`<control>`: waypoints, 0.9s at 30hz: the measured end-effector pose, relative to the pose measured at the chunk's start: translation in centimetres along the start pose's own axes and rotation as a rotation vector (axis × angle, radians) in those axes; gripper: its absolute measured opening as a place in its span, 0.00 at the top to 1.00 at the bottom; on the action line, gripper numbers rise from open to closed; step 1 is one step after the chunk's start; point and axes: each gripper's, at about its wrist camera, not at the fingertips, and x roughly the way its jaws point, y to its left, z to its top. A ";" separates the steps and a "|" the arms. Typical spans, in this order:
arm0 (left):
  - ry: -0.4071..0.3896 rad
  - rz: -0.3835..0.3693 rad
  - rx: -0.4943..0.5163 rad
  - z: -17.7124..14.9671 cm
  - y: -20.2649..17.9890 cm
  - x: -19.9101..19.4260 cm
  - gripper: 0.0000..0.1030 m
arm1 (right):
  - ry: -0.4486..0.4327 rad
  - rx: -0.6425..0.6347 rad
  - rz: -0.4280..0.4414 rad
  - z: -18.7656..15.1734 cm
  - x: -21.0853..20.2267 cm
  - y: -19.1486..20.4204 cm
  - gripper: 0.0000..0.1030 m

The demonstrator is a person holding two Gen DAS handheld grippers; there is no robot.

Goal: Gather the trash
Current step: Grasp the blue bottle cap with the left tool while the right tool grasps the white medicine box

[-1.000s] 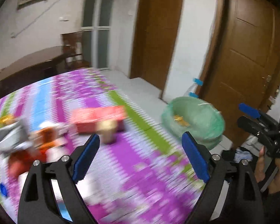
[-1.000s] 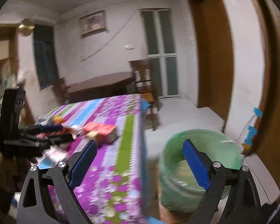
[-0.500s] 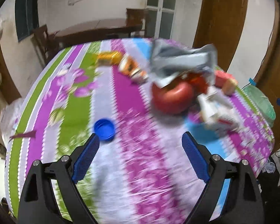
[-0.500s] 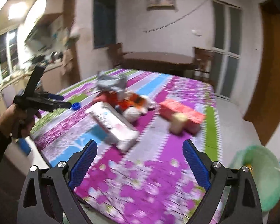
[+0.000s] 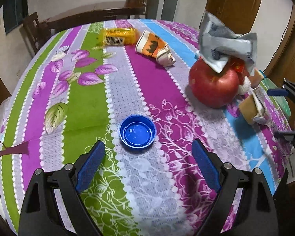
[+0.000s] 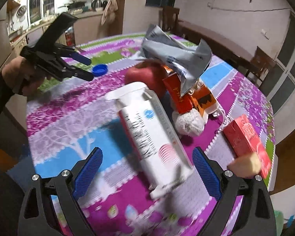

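A blue bottle cap [image 5: 137, 131] lies open side up on the flowered tablecloth [image 5: 84, 102], just ahead of my open, empty left gripper [image 5: 148, 162]. It also shows in the right wrist view [image 6: 100, 69], with the left gripper [image 6: 84, 66] beside it. A white flattened carton [image 6: 153, 131] lies between the fingers of my open, empty right gripper [image 6: 147, 169]. Further trash: a crumpled grey wrapper [image 5: 226, 43] on a red apple [image 5: 214, 84], a crushed orange paper cup [image 5: 155, 49], a yellow packet [image 5: 118, 36].
A red box [image 6: 247, 139], an orange box [image 6: 179, 94] and a white fluffy ball [image 6: 188, 122] lie past the carton. A dark wooden table [image 5: 96, 13] and chairs stand behind. The right gripper [image 5: 291, 114] shows at the table's right edge.
Both grippers swung away from the green-lined bin toward the table. The left has closed in on the blue cap; the right has come down over the white carton.
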 end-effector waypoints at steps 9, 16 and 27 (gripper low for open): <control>-0.006 -0.007 0.006 0.3 0.2 0.5 0.26 | 0.052 -0.030 0.031 1.4 3.8 0.3 0.25; -0.013 0.019 0.012 0.7 -0.1 0.8 0.40 | 0.036 -0.010 0.013 1.4 4.2 0.5 0.37; -0.041 0.042 -0.018 0.1 -0.2 0.1 0.63 | -0.098 0.134 -0.044 -0.6 0.8 1.2 0.46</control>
